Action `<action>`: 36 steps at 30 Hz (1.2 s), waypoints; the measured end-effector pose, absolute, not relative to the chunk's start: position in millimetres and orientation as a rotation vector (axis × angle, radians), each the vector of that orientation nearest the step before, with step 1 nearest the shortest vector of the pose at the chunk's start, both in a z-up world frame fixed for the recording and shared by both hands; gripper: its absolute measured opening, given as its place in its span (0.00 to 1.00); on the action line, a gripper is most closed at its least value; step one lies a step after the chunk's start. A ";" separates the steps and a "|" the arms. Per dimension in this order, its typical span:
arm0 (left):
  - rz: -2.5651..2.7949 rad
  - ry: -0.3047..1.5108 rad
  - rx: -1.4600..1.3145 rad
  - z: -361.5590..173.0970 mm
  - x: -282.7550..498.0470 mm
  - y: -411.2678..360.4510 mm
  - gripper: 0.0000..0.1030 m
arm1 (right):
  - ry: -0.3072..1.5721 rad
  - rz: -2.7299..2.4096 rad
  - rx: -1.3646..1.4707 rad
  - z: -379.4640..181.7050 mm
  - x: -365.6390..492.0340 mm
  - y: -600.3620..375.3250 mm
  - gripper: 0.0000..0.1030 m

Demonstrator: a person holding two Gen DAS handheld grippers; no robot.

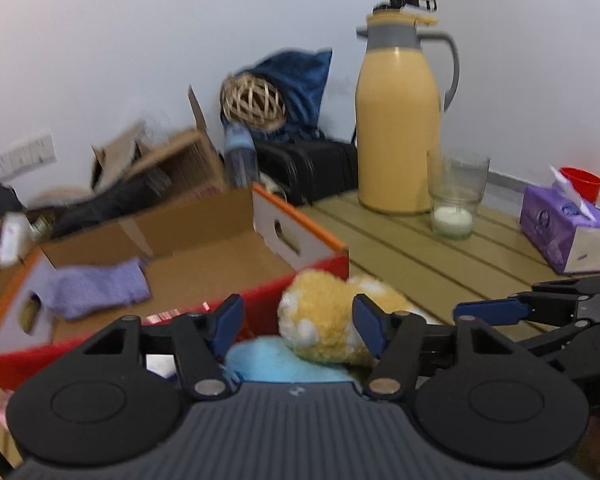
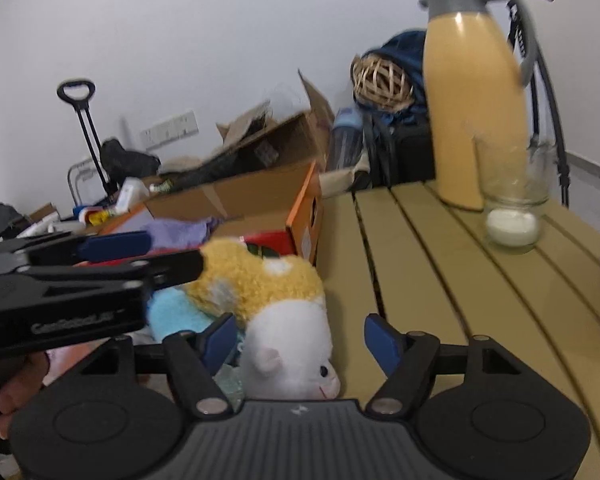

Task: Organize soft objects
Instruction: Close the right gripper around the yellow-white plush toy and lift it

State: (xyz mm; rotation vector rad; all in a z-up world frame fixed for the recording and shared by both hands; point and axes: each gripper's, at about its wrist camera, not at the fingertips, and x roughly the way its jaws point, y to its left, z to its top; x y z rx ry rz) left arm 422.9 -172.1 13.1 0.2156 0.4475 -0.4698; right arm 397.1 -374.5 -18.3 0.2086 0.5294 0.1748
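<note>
A yellow and white plush toy (image 1: 324, 320) lies on the slatted table in front of a red and orange cardboard box (image 1: 300, 236). My left gripper (image 1: 298, 322) is open, its blue pads either side of the plush's yellow body. A light blue soft cloth (image 1: 276, 360) lies under the plush. A purple sock (image 1: 96, 288) lies inside the box. In the right wrist view the plush (image 2: 276, 304) shows its white head, and my right gripper (image 2: 300, 340) is open around that head. The left gripper's fingers (image 2: 140, 256) reach in from the left over the plush.
A yellow thermos jug (image 1: 398, 128) and a glass jar (image 1: 454, 200) with white contents stand at the back of the table (image 1: 420, 256). A purple tissue box (image 1: 568, 232) sits at the right. Beyond the box lie open cartons, a wicker ball (image 1: 252, 102) and a blue bag.
</note>
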 end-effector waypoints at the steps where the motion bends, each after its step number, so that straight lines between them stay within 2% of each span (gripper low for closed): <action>1: -0.490 0.462 0.201 10.4 426.2 -170.8 0.56 | 0.537 0.175 0.212 -22.4 400.8 -372.7 0.67; 2: -0.512 0.471 0.185 9.2 429.0 -169.1 0.53 | 0.538 0.177 0.218 -25.7 402.6 -372.3 0.66; 3: -0.532 0.476 0.169 9.4 431.0 -168.4 0.41 | 0.542 0.182 0.229 -29.6 405.5 -371.2 0.62; 4: -0.556 0.479 0.153 8.7 432.1 -167.4 0.37 | 0.549 0.193 0.239 -32.0 407.5 -371.1 0.49; 7: -0.567 0.448 0.162 2.7 429.6 -165.0 0.36 | 0.556 0.195 0.264 -31.1 408.1 -372.2 0.46; 10: -0.569 0.454 0.138 8.2 425.8 -162.9 0.35 | 0.542 0.186 0.235 -27.8 404.5 -369.9 0.44; 15: -0.581 0.366 0.103 34.4 396.5 -153.7 0.35 | 0.473 0.170 0.205 -2.5 380.0 -363.6 0.44; 24: -0.543 0.277 0.032 79.2 292.7 -110.2 0.35 | 0.380 0.231 0.129 55.1 289.9 -329.2 0.44; 36: -0.491 0.193 -0.024 97.7 182.6 -56.4 0.35 | 0.326 0.302 0.078 84.3 181.4 -281.7 0.44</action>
